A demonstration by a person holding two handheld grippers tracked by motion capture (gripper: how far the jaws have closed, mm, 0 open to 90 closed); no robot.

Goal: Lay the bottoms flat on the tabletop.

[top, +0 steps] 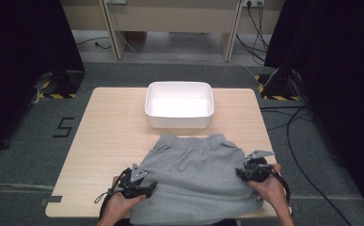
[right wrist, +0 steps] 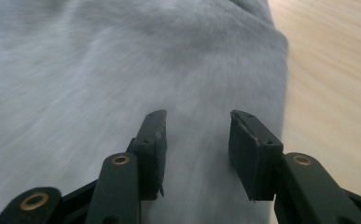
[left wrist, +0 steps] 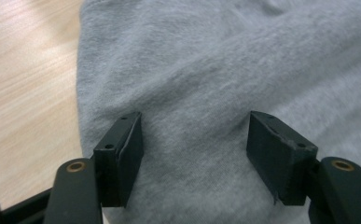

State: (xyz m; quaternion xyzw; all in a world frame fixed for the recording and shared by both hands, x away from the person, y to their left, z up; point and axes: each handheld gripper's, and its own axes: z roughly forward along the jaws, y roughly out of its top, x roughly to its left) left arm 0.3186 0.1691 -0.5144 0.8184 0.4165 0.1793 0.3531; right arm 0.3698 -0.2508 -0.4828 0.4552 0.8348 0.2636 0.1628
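Shorts (top: 196, 172) (grey fleece), flat, waistband outward

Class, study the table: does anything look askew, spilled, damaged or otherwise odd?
Nothing is spilled or broken. The grey shorts lie flat, waistband toward the white bin, but their lower edge hangs over the table's near edge. The left gripper and right gripper stand open over the fabric.

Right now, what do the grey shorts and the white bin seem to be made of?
Grey shorts: probably a soft knit cotton-like fleece, matte, with a fuzzy heathered surface.
White bin: likely plastic, smooth and slightly glossy, with rounded moulded corners.
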